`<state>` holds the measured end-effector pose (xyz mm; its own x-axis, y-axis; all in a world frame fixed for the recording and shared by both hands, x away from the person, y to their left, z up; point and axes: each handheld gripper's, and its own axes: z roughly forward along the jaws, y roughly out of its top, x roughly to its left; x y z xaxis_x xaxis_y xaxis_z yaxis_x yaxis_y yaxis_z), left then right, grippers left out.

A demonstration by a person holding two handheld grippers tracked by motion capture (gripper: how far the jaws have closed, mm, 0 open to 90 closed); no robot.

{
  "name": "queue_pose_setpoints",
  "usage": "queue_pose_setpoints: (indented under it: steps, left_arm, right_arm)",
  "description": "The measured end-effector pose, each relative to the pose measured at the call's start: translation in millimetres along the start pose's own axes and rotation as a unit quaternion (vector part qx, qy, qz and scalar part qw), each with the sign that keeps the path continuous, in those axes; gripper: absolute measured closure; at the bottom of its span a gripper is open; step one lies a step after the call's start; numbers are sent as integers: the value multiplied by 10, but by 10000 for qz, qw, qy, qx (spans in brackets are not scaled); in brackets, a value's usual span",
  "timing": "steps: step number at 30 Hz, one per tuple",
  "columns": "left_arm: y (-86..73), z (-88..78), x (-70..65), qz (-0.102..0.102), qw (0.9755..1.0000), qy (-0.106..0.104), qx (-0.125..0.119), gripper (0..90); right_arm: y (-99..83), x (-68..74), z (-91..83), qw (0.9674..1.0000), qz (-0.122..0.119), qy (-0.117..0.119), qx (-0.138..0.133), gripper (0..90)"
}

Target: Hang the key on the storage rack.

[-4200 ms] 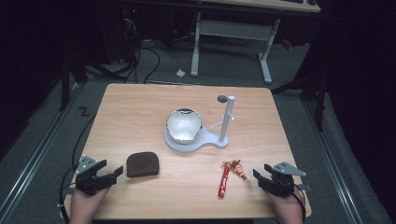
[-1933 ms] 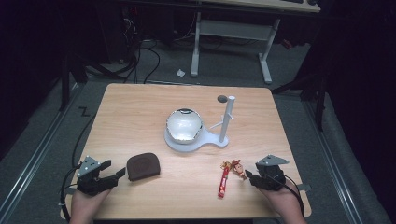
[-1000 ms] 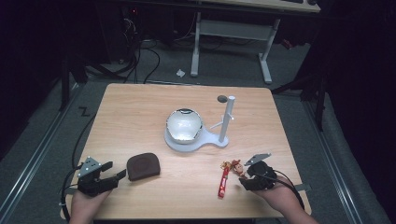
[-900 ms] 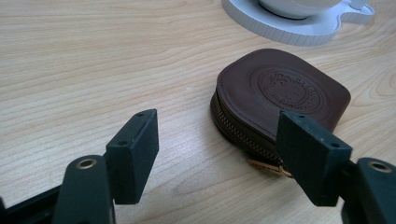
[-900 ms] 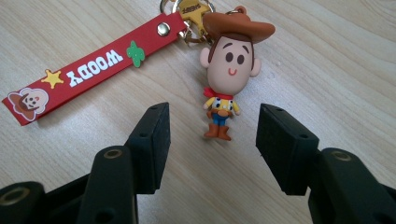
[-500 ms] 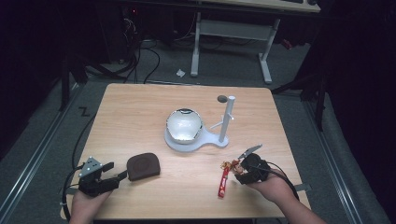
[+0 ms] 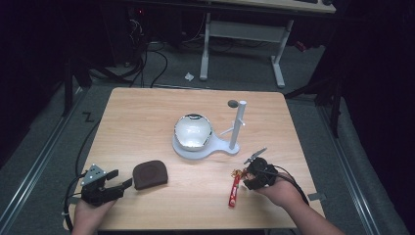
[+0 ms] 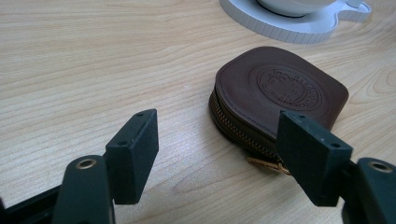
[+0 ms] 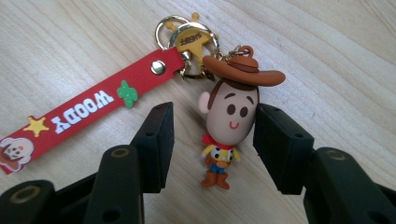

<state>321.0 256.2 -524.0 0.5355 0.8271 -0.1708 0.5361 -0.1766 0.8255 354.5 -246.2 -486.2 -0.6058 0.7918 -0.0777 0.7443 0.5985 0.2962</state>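
Observation:
A keychain lies flat on the wooden table (image 7: 147, 117): a small cowboy figure (image 9: 229, 121) with a brown hat, a gold star ring (image 9: 187, 35) and a red strap (image 9: 84, 112) lettered WOODY. In the high view the red strap (image 7: 234, 191) lies at the front right. My right gripper (image 9: 212, 133) is open, its jaws standing on either side of the figure's head, and shows from above as my right gripper (image 7: 252, 175). A brown zipped leather pouch (image 8: 275, 93) lies just ahead of my open left gripper (image 8: 219, 140); from above, the pouch (image 7: 150, 174) sits right of the left gripper (image 7: 122, 180).
A white stand (image 7: 230, 145) with an upright post (image 7: 239, 122) carries a shiny round bowl (image 7: 193, 131) at the table's middle. A small dark disc (image 7: 233, 103) lies behind it. Dark floor, cables and a white table frame (image 7: 244, 34) lie beyond the far edge.
My right gripper has moved left and forward from the table's front right corner to the keychain, and now straddles the cowboy figure. The left gripper has barely shifted.

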Motion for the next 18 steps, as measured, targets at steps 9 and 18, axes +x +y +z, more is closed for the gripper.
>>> queue_pose_setpoints:
  steps: [9, 18]
  left_arm:
    - [-5, 5, 10, -14, 10000, -22, 13, 304]
    - [-16, 1, 44, -132, 9999, -64, -23, 304]
  right_arm:
    - [4, -99, 61, 9999, 149, 36, 5, 542]
    - [17, -131, 98, 9998, 192, 83, 3, 614]
